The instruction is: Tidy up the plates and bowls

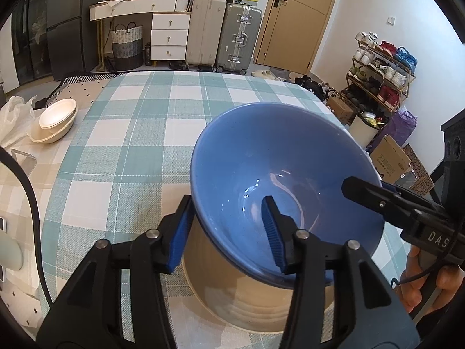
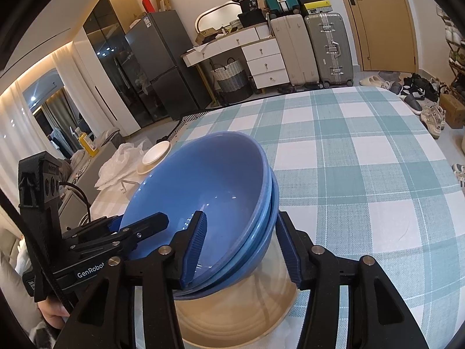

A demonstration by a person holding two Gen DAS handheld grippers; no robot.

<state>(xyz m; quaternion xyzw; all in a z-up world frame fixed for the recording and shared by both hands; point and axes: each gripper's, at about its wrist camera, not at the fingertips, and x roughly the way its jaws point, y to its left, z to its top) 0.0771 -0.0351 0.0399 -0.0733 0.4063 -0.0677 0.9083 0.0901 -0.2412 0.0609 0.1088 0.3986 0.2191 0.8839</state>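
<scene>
Checked teal-and-white tablecloth (image 1: 139,133) across table; suitcases, drawers, door at far wall. Near edge: stacked blue bowls (image 1: 284,180), nested, tilted, sitting on beige plate (image 2: 232,317). Two rims visible in right wrist view. Left gripper (image 1: 229,232) straddling bowl rim on left side, one pad outside, one inside; jaws part open, pads close to wall but firm contact not clear. Right gripper (image 2: 242,247) same on right side, rim betw. pads, jaws part open, small gaps showing. Far left on table: white dishes (image 1: 55,120) stacked, plastic bag (image 1: 14,116) beside. Hand (image 1: 430,279) on right gripper handle, near right.
</scene>
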